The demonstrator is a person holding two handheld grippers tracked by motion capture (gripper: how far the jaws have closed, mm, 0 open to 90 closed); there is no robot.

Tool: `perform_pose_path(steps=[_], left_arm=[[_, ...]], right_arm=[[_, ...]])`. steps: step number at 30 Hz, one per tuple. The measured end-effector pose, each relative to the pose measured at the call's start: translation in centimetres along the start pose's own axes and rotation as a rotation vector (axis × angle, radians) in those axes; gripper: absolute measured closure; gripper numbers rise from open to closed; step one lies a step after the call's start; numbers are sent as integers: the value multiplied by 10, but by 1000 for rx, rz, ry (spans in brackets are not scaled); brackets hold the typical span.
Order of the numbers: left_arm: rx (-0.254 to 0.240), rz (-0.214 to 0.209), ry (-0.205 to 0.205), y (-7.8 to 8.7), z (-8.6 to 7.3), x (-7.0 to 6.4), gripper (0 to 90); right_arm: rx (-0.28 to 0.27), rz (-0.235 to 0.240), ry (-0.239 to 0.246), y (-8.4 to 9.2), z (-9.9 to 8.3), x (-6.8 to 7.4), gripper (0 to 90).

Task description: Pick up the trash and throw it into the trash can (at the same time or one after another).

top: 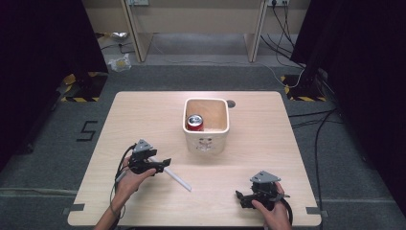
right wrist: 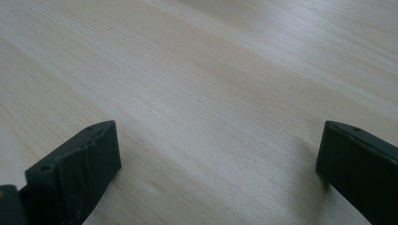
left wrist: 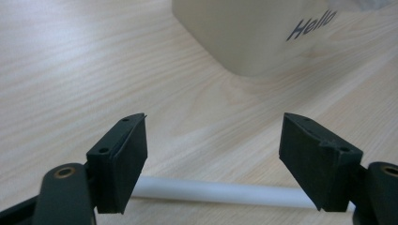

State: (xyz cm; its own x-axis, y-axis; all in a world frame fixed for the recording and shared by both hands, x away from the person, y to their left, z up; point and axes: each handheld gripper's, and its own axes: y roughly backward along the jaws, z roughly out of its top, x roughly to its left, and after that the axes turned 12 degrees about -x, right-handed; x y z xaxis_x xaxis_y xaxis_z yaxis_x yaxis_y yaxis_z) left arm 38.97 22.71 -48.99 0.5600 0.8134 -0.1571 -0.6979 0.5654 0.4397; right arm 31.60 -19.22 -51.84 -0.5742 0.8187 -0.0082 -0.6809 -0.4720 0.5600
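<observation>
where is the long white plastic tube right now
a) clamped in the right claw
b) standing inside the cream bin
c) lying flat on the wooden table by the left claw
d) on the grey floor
c: the long white plastic tube lies flat on the light wooden table, passing between the open jaws of the left claw, untouched by them.

Soft even light overhead; gripper views blurred up close.

Left hand-held gripper [top: 165,163], black with a grey three-cornered top plate, held low in the left hand [top: 131,175], jaws wide apart. Right hand-held gripper [top: 239,197], of the same build, in the right hand [top: 274,211], jaws likewise spread wide; forearms enter from below.
</observation>
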Motion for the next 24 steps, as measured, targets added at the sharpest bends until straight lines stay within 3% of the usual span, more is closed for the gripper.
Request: perform_pose_path(steps=[4,17,24], left_arm=[[6,18,0,0,-4,2,235],[60,12,22,-3,-22,1,234],[68,18,25,-8,-22,-2,233]], right_arm=[[0,0,0,0,0,0,3],[0,2,4,1,0,0,3],[-1,3,3,1,0,0,3]])
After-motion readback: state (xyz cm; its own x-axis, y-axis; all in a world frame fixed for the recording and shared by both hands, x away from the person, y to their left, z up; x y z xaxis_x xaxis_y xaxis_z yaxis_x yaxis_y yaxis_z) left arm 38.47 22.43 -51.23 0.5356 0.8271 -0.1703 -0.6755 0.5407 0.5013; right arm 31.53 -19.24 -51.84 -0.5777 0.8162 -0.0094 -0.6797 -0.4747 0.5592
